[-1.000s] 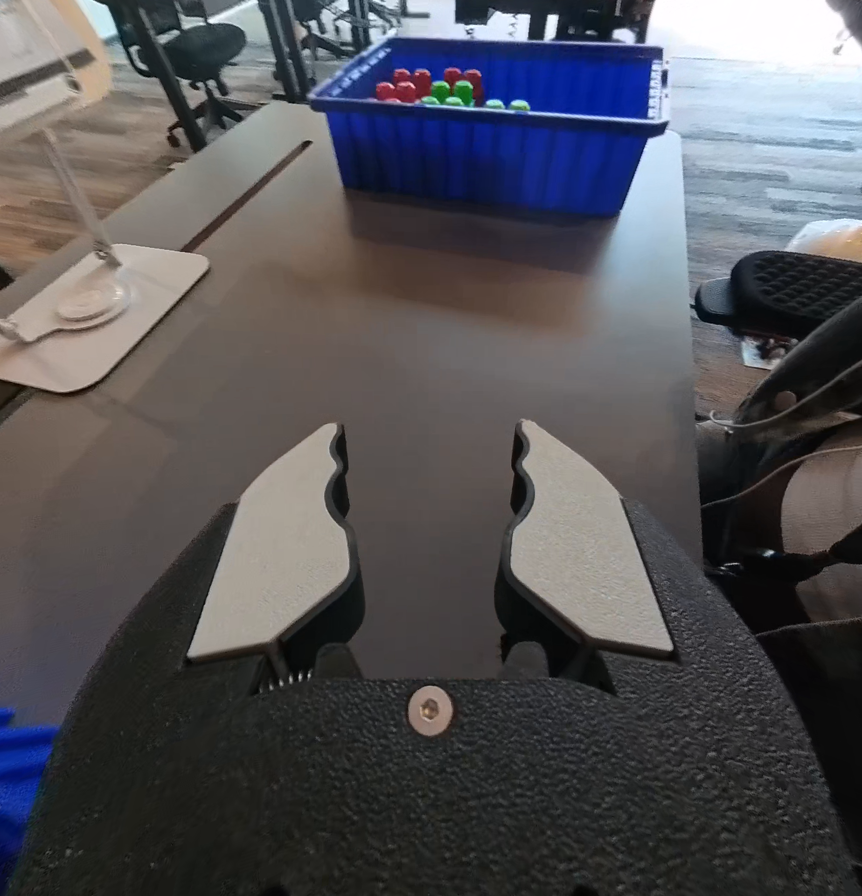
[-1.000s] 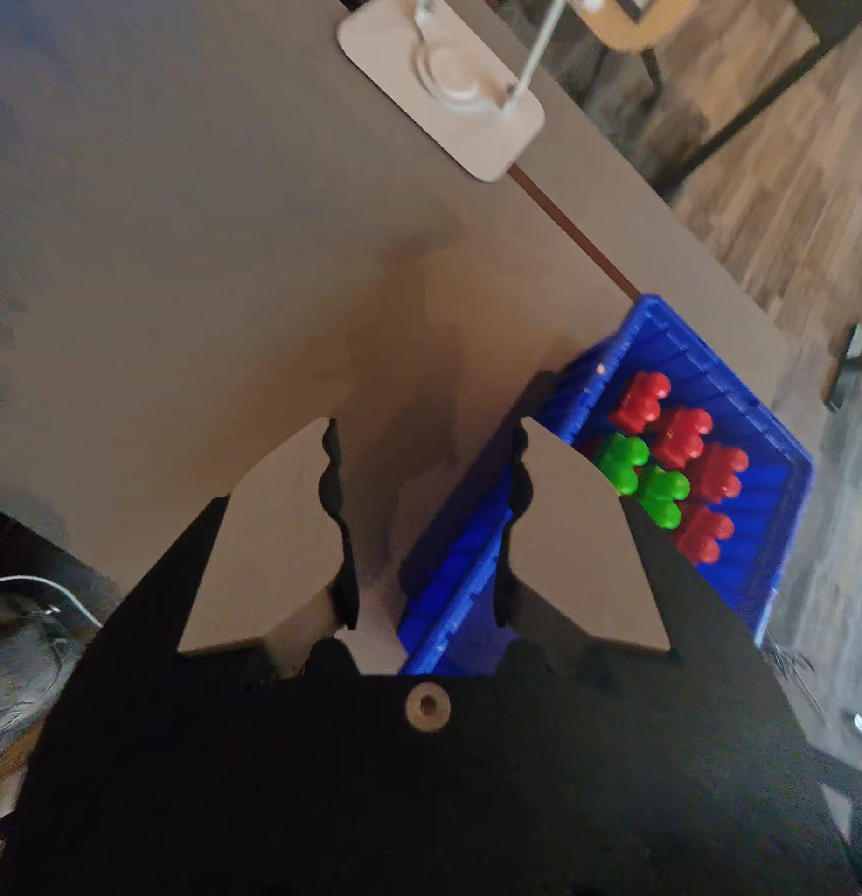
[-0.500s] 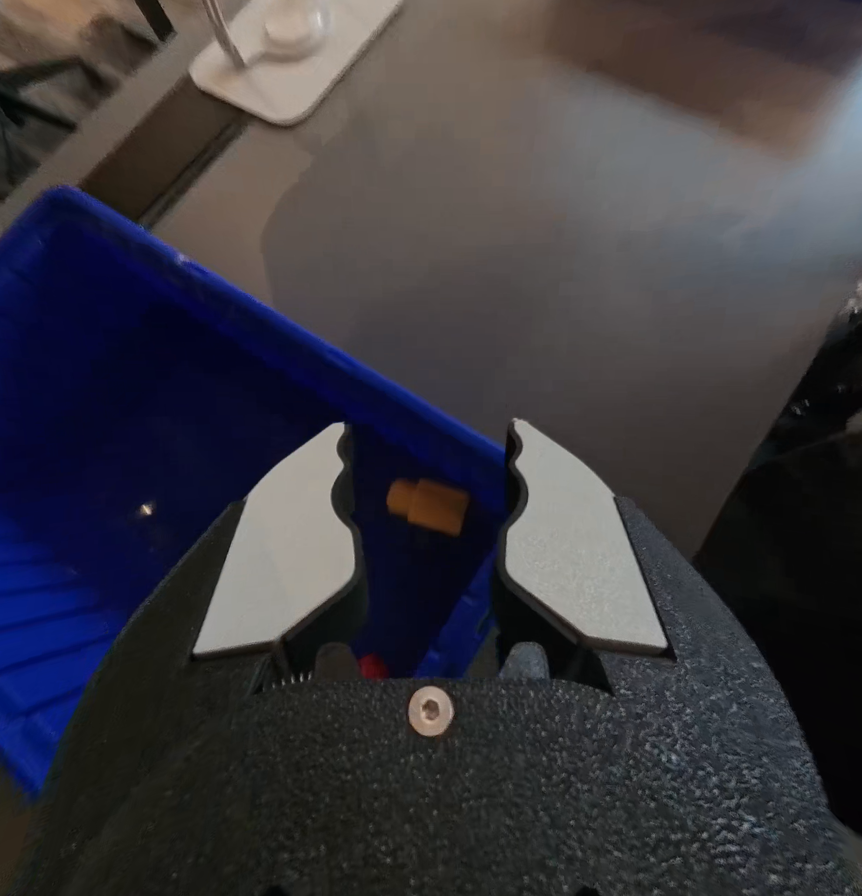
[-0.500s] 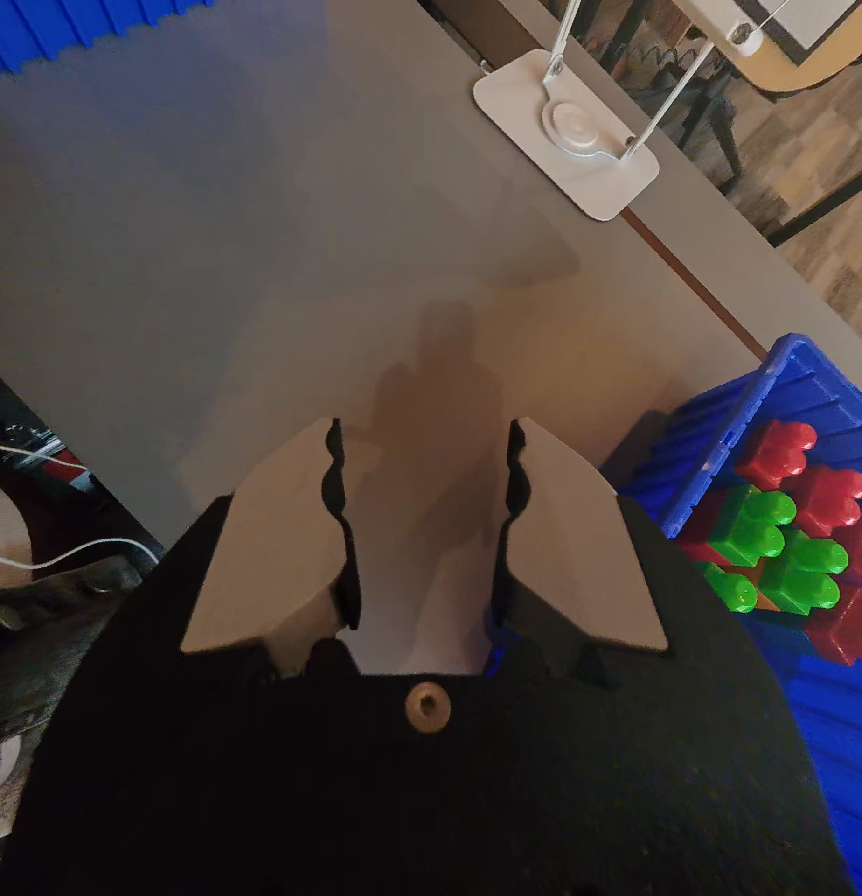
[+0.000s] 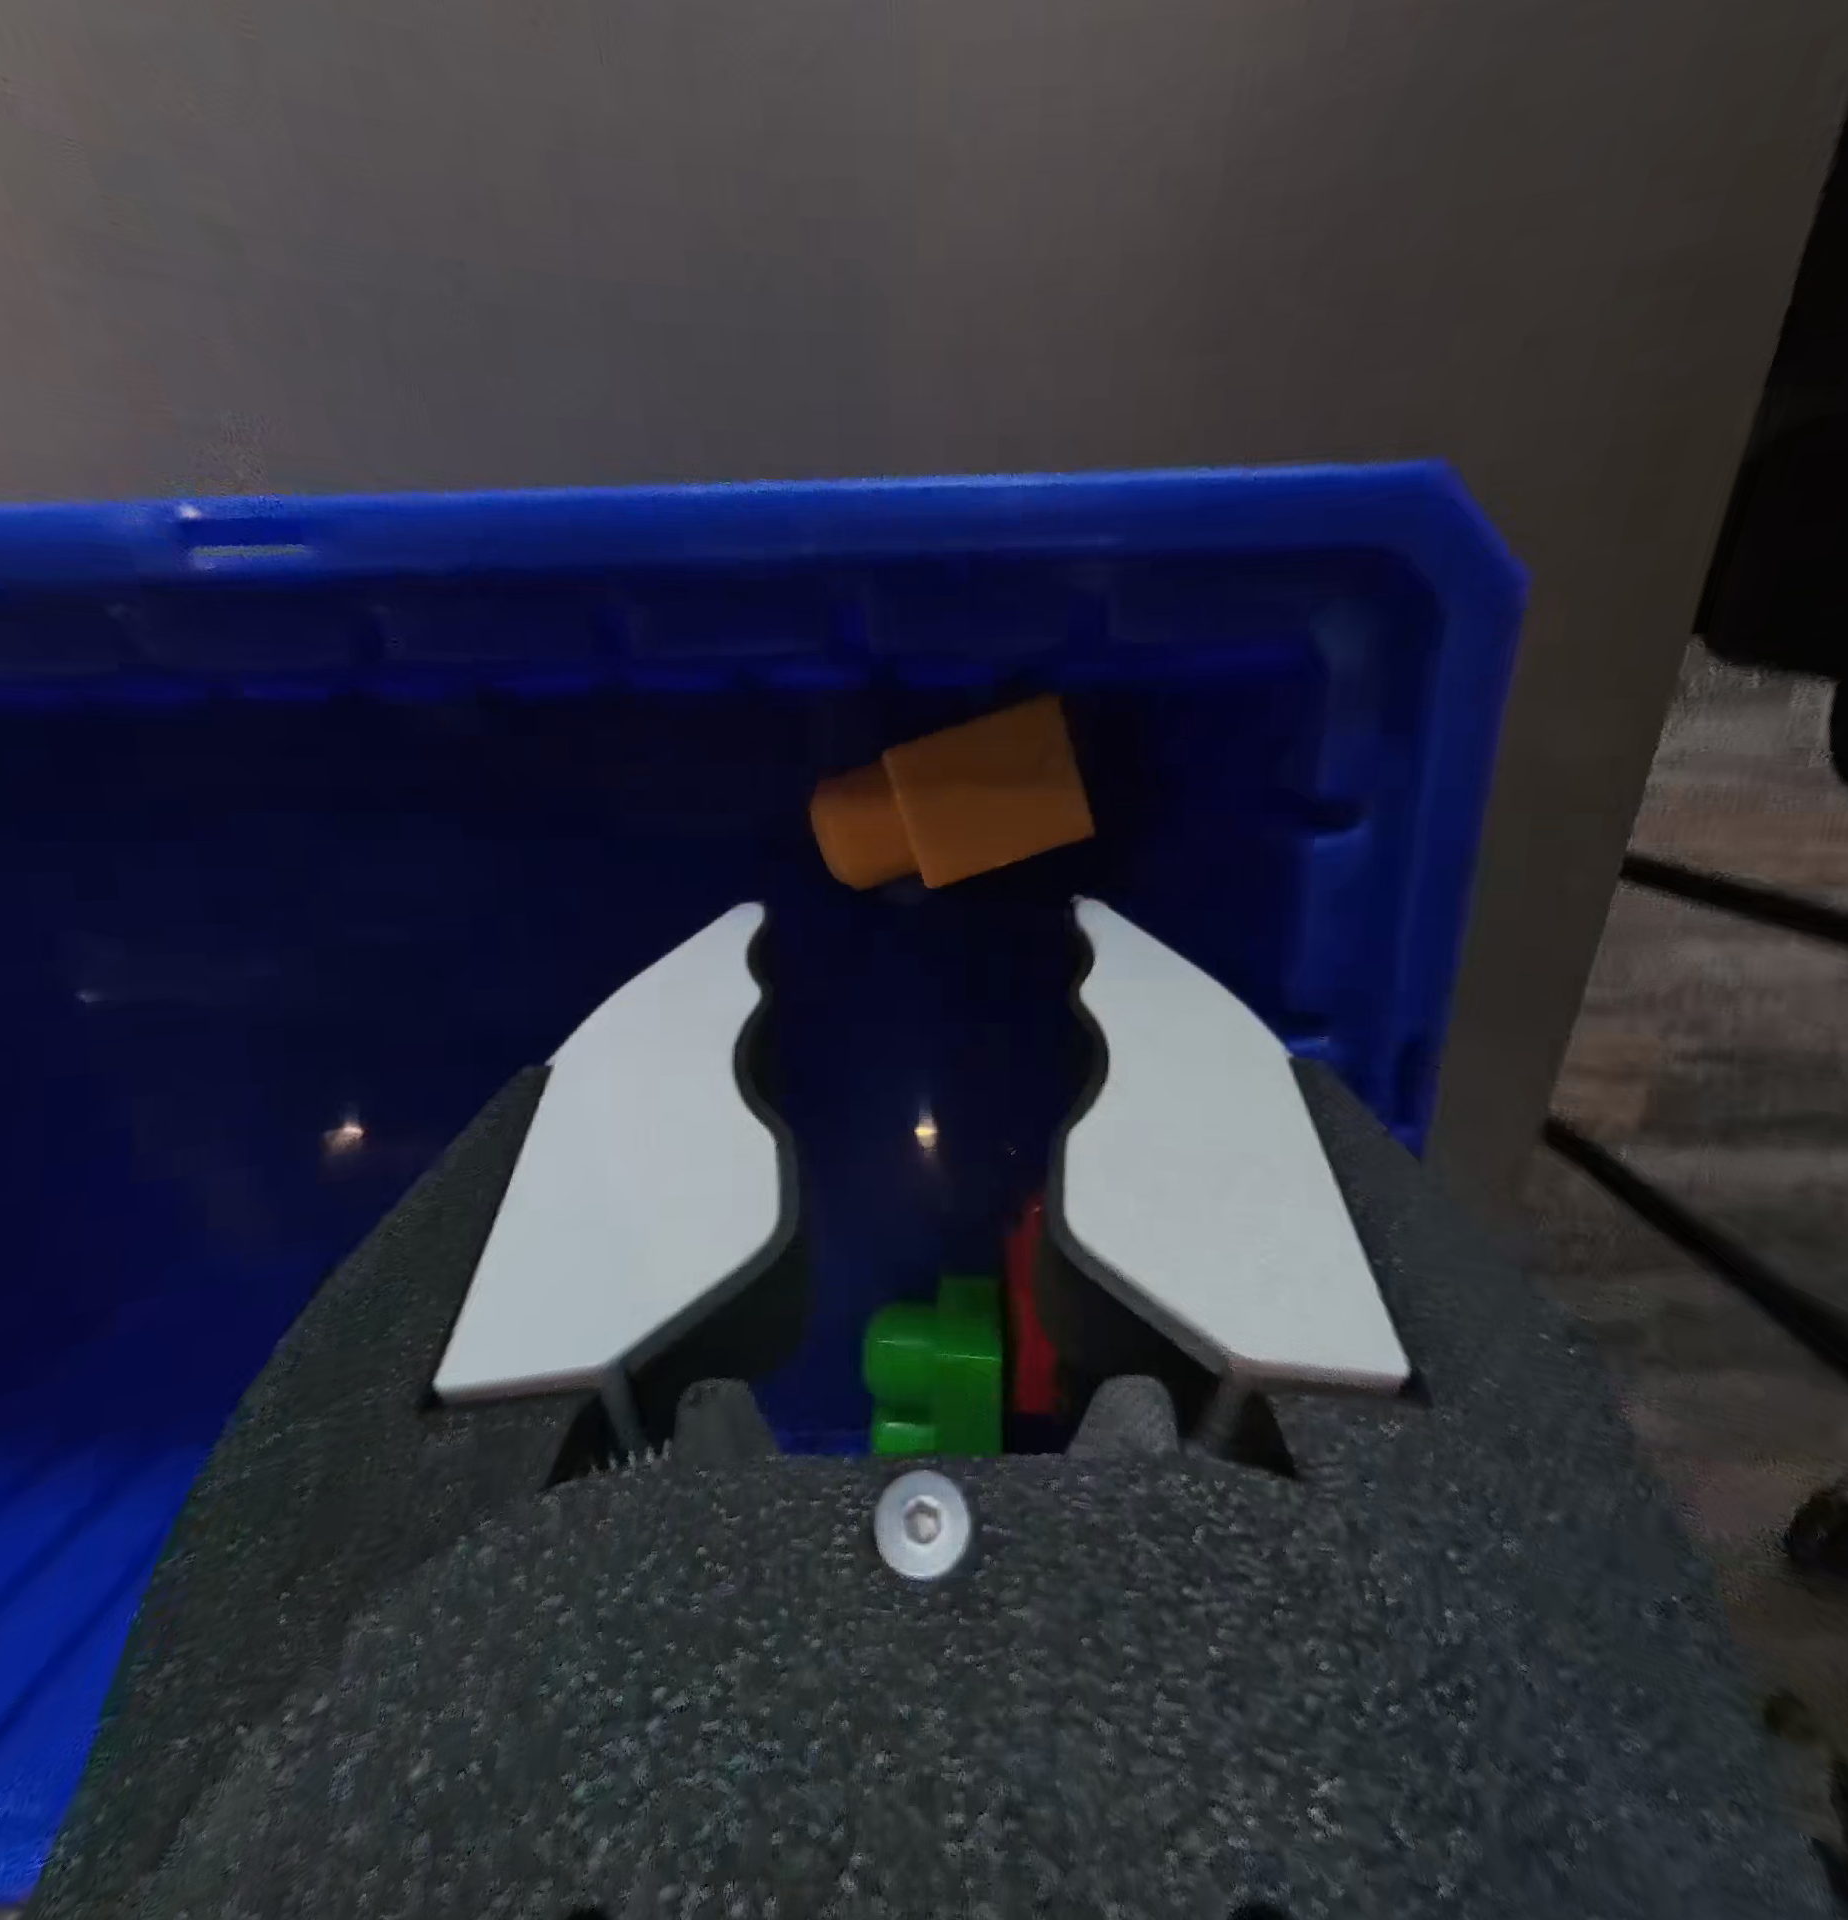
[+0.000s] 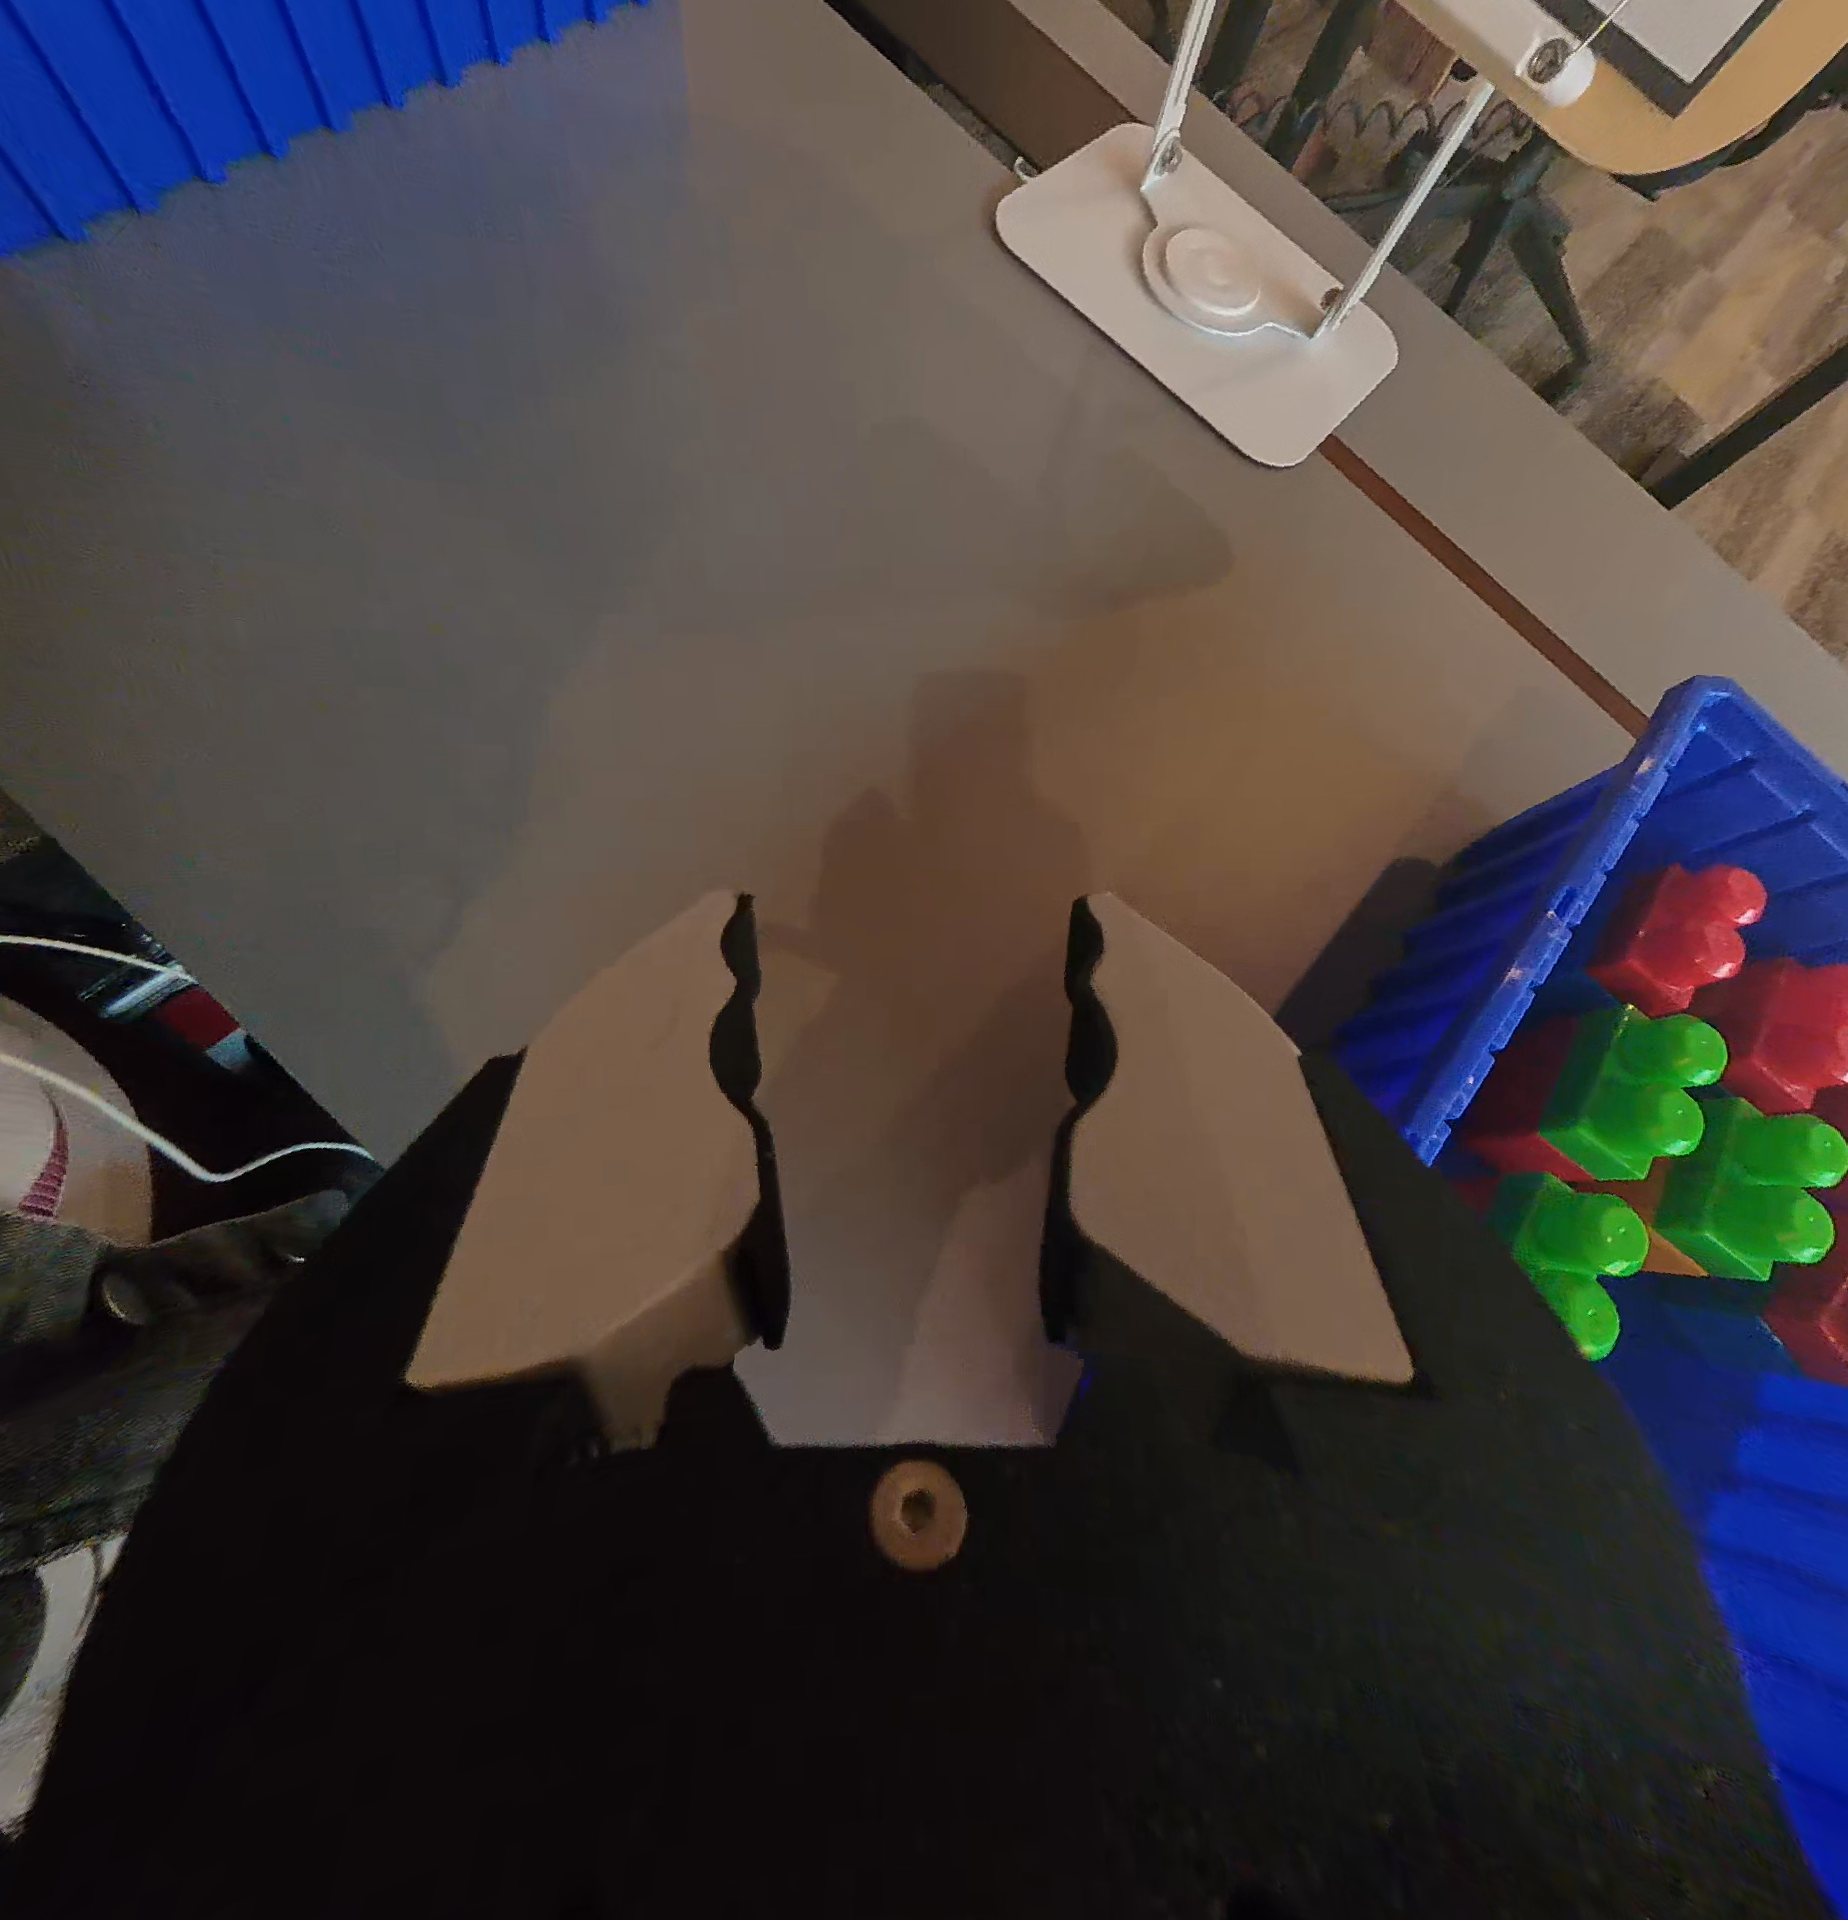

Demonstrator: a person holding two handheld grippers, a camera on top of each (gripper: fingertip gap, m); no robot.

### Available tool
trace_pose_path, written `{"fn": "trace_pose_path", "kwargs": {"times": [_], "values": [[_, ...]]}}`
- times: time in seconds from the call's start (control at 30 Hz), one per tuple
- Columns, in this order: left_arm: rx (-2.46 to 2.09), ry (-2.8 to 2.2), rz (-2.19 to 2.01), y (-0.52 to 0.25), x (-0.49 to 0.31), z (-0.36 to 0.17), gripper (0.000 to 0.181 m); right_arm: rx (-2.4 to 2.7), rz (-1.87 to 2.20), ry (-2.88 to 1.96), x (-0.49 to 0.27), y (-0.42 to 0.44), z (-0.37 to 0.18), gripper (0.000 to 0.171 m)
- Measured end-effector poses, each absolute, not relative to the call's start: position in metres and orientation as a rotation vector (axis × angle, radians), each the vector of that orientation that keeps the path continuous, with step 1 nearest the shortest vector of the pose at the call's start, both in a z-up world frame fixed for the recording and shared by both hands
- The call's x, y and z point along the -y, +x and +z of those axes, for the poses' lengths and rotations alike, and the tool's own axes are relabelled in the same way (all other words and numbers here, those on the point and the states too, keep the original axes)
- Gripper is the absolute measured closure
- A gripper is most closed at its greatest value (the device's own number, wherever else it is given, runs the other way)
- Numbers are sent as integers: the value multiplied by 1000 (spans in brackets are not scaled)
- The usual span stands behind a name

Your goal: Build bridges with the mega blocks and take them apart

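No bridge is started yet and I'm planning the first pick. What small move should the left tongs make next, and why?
Probably ease the left tongs forward and down onto the orange block. They are open and empty inside the blue bin, and that block lies on its side just beyond the tips.

One bin [image 5: 1003,540] sits at the table's [image 5: 899,260] corner, a single block [image 5: 951,795] lying inside near its far wall. A second bin [image 6: 1668,748] holds piled blocks [image 6: 1678,1122]; a stand base [image 6: 1200,301] rests at the table edge beyond it.

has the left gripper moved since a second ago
Yes. The left gripper swung from over the bare table to above the blue bin, fingers open, just short of the orange block.
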State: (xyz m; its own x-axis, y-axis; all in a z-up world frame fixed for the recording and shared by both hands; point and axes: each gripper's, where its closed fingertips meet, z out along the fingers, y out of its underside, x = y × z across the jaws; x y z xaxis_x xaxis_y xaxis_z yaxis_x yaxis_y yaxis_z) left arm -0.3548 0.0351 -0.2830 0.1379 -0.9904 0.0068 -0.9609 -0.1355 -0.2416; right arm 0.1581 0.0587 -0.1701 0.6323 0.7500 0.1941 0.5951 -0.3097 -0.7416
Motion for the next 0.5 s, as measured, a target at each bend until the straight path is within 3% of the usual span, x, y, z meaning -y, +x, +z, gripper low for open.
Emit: {"fn": "trace_pose_path", "kwargs": {"times": [0.5], "values": [[-2565, -1666, -158, -361, -58, -308, 155, 906, 232, -2099, -40, 135, -159, 121]]}}
